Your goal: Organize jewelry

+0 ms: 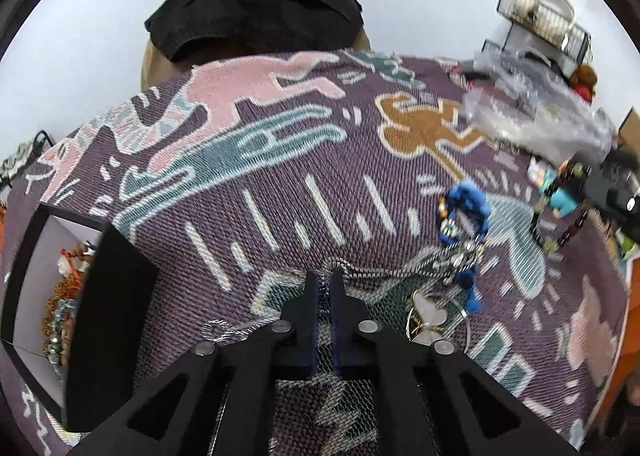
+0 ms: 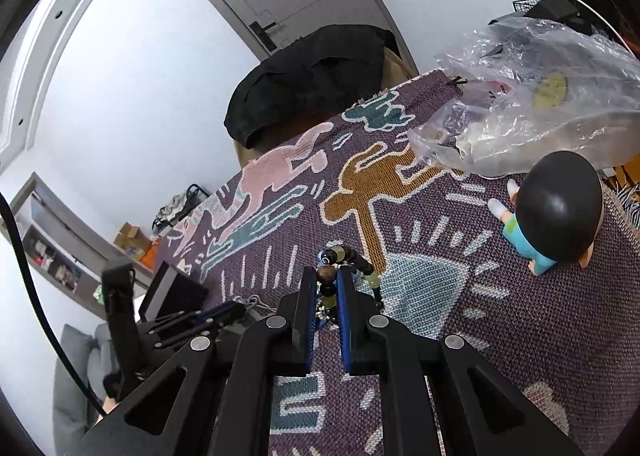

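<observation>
My left gripper points down at the patterned cloth and is shut, its tips pinching a thin silver chain that runs right toward a blue plush charm. A black jewelry box with a white inside stands at the left and holds several beaded pieces. My right gripper is shut on a bracelet of dark and pale green beads, lifted above the cloth. The same bracelet hangs at the right in the left wrist view. From the right wrist, the left gripper shows low at the left beside the box.
A gold hoop with white petals lies right of the left fingers. A doll with a black head sits on the cloth, a crumpled clear plastic bag behind it. A black garment drapes a chair past the far edge.
</observation>
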A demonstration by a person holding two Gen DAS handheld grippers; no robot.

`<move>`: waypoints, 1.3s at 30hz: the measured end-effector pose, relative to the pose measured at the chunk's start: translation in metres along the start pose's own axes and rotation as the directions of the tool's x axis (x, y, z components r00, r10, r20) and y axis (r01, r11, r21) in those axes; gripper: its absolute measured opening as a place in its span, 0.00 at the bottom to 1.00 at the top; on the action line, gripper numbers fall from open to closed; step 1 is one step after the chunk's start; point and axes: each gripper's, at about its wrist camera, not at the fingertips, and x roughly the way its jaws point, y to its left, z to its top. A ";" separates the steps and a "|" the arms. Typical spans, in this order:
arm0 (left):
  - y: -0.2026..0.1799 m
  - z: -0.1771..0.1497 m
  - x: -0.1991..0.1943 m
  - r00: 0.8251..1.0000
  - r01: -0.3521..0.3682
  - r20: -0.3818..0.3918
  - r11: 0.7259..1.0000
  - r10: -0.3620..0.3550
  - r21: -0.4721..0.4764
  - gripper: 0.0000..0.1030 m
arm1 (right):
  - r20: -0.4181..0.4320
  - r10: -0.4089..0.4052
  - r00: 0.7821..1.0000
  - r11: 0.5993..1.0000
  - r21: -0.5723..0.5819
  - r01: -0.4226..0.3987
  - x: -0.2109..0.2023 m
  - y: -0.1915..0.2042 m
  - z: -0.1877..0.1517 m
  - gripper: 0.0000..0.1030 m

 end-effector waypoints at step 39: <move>0.005 0.096 -0.257 0.884 -0.165 0.451 0.985 0.126 0.047 0.04 | 0.062 0.143 0.988 0.976 -0.177 -0.131 -0.034 0.117 0.038 0.11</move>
